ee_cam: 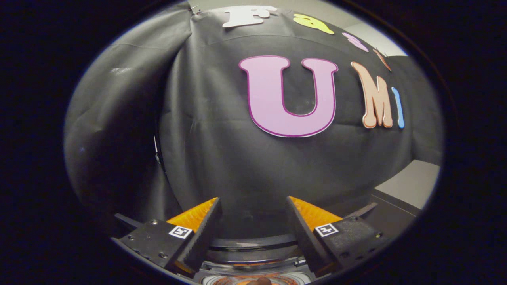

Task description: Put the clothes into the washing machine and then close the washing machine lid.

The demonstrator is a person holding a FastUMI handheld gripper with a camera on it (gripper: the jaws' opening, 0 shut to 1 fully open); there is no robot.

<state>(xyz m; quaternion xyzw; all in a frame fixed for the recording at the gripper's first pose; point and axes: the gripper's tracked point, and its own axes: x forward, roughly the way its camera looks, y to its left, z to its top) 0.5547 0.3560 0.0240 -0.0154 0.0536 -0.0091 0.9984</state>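
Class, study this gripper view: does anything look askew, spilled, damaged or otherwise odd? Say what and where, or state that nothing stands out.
Nothing stands out. The gripper is open, with nothing between its fingers, pointing at the black cloth wall. Below the fingers sits a round dark rim, apparently the washing machine's top; too little shows to judge it.

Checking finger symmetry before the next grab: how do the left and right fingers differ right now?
The gripper stands open, nothing between its fingers. The left finger shows its ribbed inner pad; the right finger shows a smoother dark face. Left leans toward the right, right toward the left. Both have orange backs and a square marker.
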